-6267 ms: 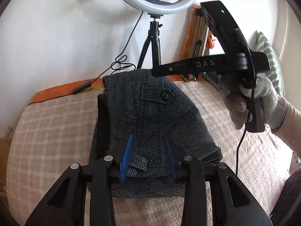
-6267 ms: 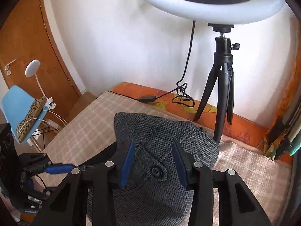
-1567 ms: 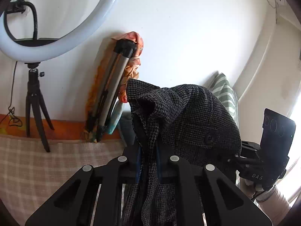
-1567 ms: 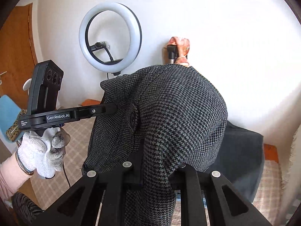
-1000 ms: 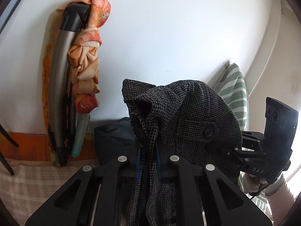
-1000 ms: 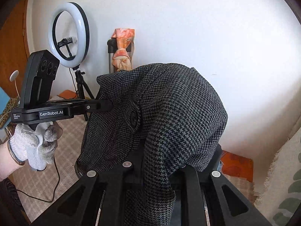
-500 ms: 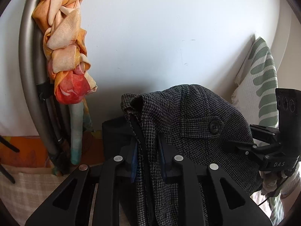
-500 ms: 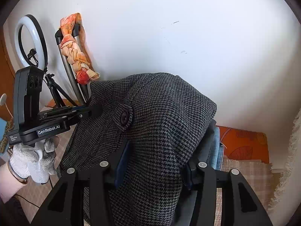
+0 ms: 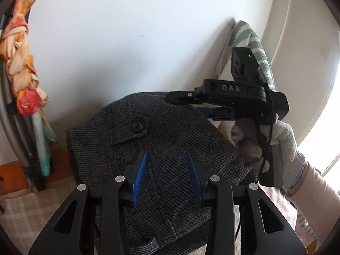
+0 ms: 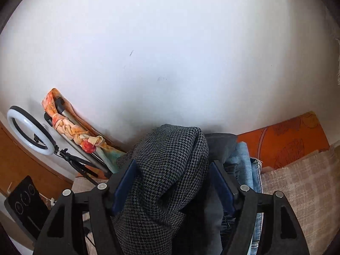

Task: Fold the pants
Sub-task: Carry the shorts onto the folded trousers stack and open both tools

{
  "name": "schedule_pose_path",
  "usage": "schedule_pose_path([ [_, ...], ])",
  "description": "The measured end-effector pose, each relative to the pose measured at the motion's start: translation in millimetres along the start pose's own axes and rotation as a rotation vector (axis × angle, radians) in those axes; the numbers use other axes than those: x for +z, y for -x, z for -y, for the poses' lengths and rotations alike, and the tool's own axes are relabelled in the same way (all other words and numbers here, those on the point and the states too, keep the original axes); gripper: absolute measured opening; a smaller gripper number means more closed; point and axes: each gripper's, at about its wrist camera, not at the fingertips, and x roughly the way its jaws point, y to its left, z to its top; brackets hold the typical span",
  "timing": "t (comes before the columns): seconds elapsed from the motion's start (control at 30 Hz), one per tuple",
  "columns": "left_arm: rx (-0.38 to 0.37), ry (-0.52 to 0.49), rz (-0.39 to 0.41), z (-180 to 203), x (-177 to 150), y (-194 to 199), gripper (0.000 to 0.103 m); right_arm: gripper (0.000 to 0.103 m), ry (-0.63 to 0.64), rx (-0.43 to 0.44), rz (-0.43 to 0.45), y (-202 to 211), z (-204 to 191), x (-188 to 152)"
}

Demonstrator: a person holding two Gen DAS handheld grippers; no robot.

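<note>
Both grippers' jaws have just been opening: the left gripper (image 9: 167,175) and right gripper (image 10: 174,186) stand open astride the folded dark houndstooth wool pants (image 9: 170,131), unclamped.

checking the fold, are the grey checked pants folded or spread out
Folded: the grey checked woven pants sit as a compact layered bundle, buttoned tab on top, on a pile of folded clothes.
</note>
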Motion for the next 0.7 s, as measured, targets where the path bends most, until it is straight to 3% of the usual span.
schedule_pose_path([
  [0.13, -0.067, 0.01, -0.043, 5, -13, -18, 0.034, 0.074, -0.082, 0.03, -0.039, -16, 16, 4],
  [0.27, -0.158, 0.028, -0.055, 4, -20, -15, 0.034, 0.055, -0.06, 0.012, -0.058, -24, 13, 7],
  [0.37, -0.177, -0.01, -0.086, 14, -25, -19, 0.034, 0.031, 0.011, 0.028, -0.032, -17, -3, 7],
  [0.5, -0.184, -0.039, -0.12, 28, -33, -37, 0.034, 0.02, 0.202, 0.024, -0.007, 4, -33, 4],
  [0.57, -0.182, -0.036, -0.129, 34, -34, -49, 0.034, 0.019, 0.297, -0.068, -0.006, 9, -39, 1],
  [0.7, -0.113, -0.129, -0.129, 57, -40, -63, 0.034, 0.016, 0.242, -0.214, -0.013, 4, -6, -1],
])
